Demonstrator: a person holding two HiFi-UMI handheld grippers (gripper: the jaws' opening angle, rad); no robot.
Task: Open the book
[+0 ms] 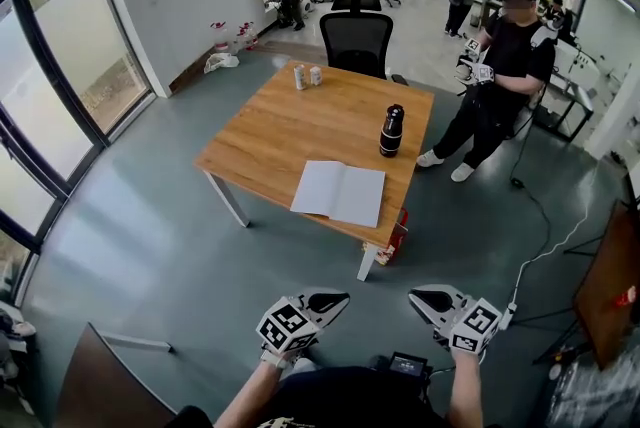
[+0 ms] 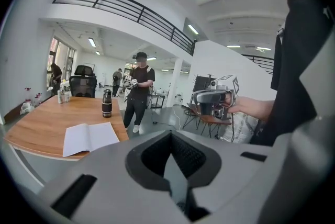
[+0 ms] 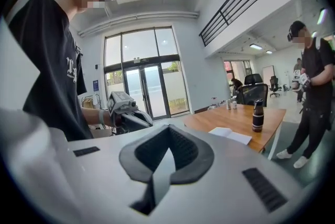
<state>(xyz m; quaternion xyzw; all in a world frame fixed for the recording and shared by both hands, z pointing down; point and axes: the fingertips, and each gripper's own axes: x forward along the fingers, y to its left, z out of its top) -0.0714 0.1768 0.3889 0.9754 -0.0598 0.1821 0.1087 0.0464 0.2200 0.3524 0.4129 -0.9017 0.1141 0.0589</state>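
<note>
Book [image 1: 338, 192]: lying open and flat on the table [image 1: 280, 131], close to its near edge. Two pale, blank-looking pages, spine crease running down the middle, thin rectangular outline.

Left gripper [image 1: 335, 300]: held low over the grey floor [image 1: 150, 246], well apart from the book, which lies ahead of it and beyond the table edge. Jaws closed together, nothing between them. Smooth grey moulded shell with a dark ribbed recess where the pads meet; white cube with black square markers at its rear.

Right gripper [image 1: 420, 298]: beside the left one, likewise well short of the table and book. Jaws pressed together, empty. Same grey shell, dark pads and marker cube.

Table: rectangular top of warm, matt wood grain on white legs.

Bottle [image 1: 391, 131]: black cylinder with a pale band, upright, beyond the book and to its right, apart from it.

Cans [image 1: 306, 76]: two small light cylinders at the table's far edge.

Office chair [image 1: 356, 41]: black, mesh back, just behind the table.

Standing person [image 1: 495, 81]: dark clothing, to the table's right, holding another pair of grippers.
</note>
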